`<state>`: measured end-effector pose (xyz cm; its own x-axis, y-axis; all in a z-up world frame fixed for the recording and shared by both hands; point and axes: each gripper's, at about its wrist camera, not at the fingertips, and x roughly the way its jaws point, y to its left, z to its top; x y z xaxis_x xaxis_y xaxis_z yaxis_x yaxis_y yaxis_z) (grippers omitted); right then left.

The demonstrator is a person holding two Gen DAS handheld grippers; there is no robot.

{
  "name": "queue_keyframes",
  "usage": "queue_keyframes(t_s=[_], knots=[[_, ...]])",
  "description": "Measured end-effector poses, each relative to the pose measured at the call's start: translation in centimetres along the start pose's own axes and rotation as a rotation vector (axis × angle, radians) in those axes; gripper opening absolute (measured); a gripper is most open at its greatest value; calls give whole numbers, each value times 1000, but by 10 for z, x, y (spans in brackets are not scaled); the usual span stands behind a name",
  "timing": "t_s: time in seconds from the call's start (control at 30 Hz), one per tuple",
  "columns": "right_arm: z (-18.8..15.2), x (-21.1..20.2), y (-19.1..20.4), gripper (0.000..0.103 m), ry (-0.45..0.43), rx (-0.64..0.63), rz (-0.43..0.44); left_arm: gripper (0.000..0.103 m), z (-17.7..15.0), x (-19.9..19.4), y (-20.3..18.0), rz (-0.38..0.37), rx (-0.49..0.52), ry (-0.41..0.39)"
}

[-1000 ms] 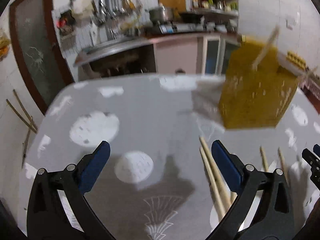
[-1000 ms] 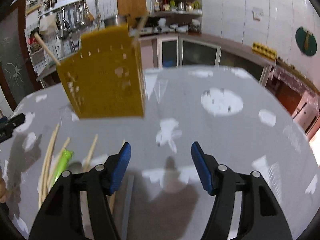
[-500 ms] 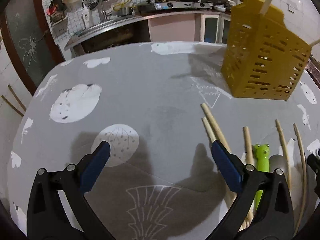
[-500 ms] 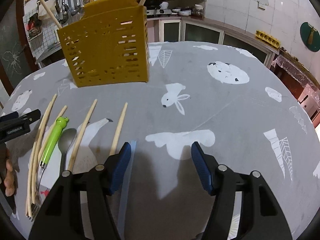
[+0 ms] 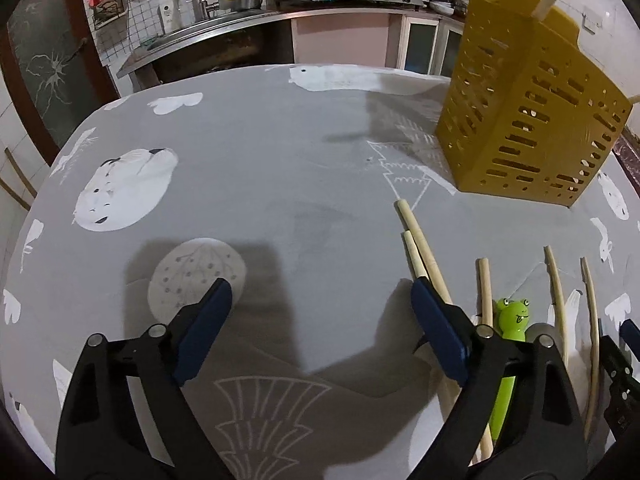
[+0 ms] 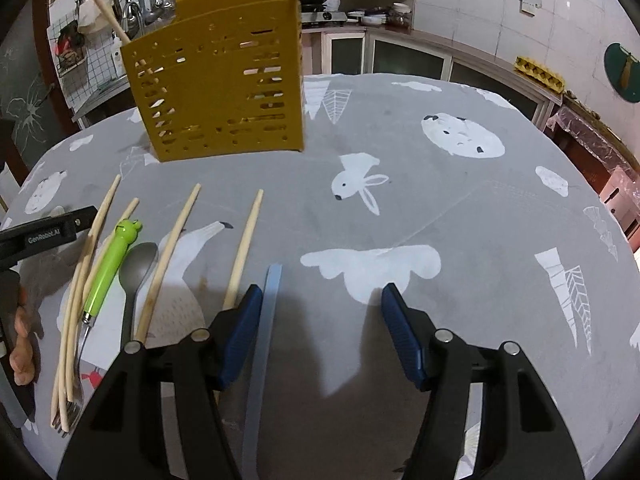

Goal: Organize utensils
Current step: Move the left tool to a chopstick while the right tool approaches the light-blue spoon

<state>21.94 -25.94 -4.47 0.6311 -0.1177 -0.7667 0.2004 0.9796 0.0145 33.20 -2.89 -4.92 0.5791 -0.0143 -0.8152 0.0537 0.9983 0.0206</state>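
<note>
My left wrist camera looks steeply down along its fingers at the grey patterned tablecloth (image 5: 280, 168), close above it, kitchen counter behind. My right wrist camera tilts down likewise, from further right. Both views share the yellow utensil holder (image 5: 532, 120) (image 6: 224, 88), the loose chopsticks (image 5: 424, 252) (image 6: 244, 248) and the frog-handled fork (image 5: 510, 320) (image 6: 110, 264).

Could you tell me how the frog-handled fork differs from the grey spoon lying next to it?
The frog-handled fork has a bright green handle topped by a frog face; the grey spoon is plain dull metal throughout. The fork's working end points toward the camera, while the spoon's bowl points toward the holder. Both lie flat on the tablecloth, side by side.
</note>
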Motion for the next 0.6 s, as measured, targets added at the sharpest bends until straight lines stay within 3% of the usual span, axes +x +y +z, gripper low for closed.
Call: queue_keyframes(t_s=[0.27, 0.5, 0.6], knots=[[-1, 0, -5, 61, -4, 23, 22, 87, 4, -13, 5, -40, -49, -36], [-1, 0, -7, 61, -3, 30, 29, 87, -2, -11, -7, 5, -6, -29], [-1, 0, -6, 61, -3, 26, 24, 87, -3, -7, -3, -9, -13, -11]])
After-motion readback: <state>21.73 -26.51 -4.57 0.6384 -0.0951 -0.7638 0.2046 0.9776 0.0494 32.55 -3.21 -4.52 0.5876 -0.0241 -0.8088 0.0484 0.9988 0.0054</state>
